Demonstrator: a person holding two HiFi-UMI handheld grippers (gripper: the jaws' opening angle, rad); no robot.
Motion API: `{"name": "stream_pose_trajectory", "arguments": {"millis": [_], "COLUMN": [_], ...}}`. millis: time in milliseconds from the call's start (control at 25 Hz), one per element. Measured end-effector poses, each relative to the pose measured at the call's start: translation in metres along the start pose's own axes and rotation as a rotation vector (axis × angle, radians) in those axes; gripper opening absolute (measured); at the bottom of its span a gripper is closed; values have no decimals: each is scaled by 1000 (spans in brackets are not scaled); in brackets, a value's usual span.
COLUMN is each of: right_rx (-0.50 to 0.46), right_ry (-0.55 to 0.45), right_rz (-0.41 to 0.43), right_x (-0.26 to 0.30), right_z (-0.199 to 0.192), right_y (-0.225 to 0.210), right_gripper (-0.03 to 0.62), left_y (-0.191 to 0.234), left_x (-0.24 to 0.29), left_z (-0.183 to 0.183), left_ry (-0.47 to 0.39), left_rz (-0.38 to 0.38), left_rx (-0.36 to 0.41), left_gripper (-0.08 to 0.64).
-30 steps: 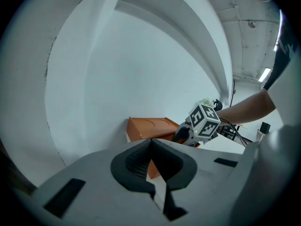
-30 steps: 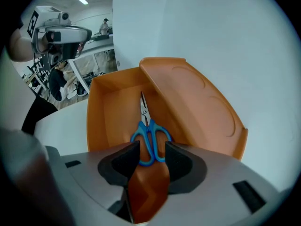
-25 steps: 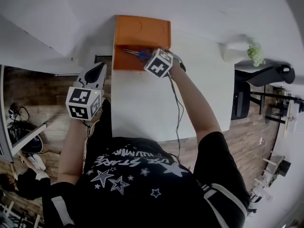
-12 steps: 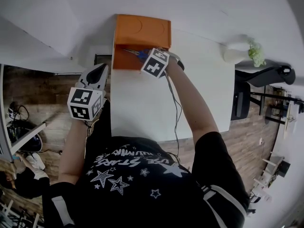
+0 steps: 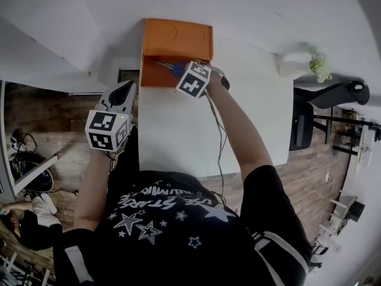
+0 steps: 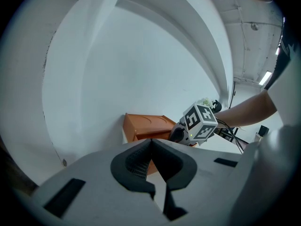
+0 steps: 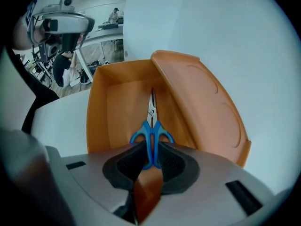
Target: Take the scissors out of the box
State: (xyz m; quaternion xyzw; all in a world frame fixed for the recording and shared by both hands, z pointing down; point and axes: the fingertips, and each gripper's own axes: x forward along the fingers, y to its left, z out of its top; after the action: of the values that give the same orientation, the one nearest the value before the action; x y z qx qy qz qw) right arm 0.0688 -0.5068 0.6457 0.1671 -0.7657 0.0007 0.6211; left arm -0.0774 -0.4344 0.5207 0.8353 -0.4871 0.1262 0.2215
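An orange box (image 5: pixel 156 76) stands open at the table's far left corner, its lid (image 5: pixel 177 40) tipped back. Blue-handled scissors (image 7: pixel 151 126) lie inside it, blades pointing to the far wall; in the head view only a bit of the scissors (image 5: pixel 171 68) shows. My right gripper (image 7: pixel 151 150) points steeply down into the box, its jaws closing with the pads on the two blue handle loops. My left gripper (image 5: pixel 123 89) hangs off the table's left edge, shut and empty; its own view shows its tips (image 6: pixel 151 142) meeting, with the box (image 6: pixel 146 126) beyond.
The white table (image 5: pixel 250 112) stretches right of the box. A white vase with a plant (image 5: pixel 302 65) stands at its far right corner. A black chair (image 5: pixel 333 94) is beyond the right edge. A white wall rises right behind the box. A wood floor lies to the left.
The right gripper has shifted slightly left over the scissors' handles, hiding most of them, and its jaws have closed onto them. The left gripper has barely moved.
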Motion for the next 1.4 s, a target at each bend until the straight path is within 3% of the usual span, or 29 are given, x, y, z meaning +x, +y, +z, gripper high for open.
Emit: {"name": "stream_pose_trajectory", "arguments": {"millis": [360, 880, 1400], "right_rx": [-29, 24, 177], "right_ry": [8, -30, -228], "right_rz": [4, -48, -146], "right_x": [-25, -85, -165], "right_z": [-2, -15, -43], "right_y": [2, 22, 63], "right_gripper": [98, 98, 98], "left_y": [-7, -39, -85], "left_x": [-13, -48, -94], "left_z": [6, 18, 18], "left_ry": [-18, -59, -117], "left_rz": [-2, -24, 3], "left_rx": [2, 38, 52], "left_gripper": [15, 15, 15]}}
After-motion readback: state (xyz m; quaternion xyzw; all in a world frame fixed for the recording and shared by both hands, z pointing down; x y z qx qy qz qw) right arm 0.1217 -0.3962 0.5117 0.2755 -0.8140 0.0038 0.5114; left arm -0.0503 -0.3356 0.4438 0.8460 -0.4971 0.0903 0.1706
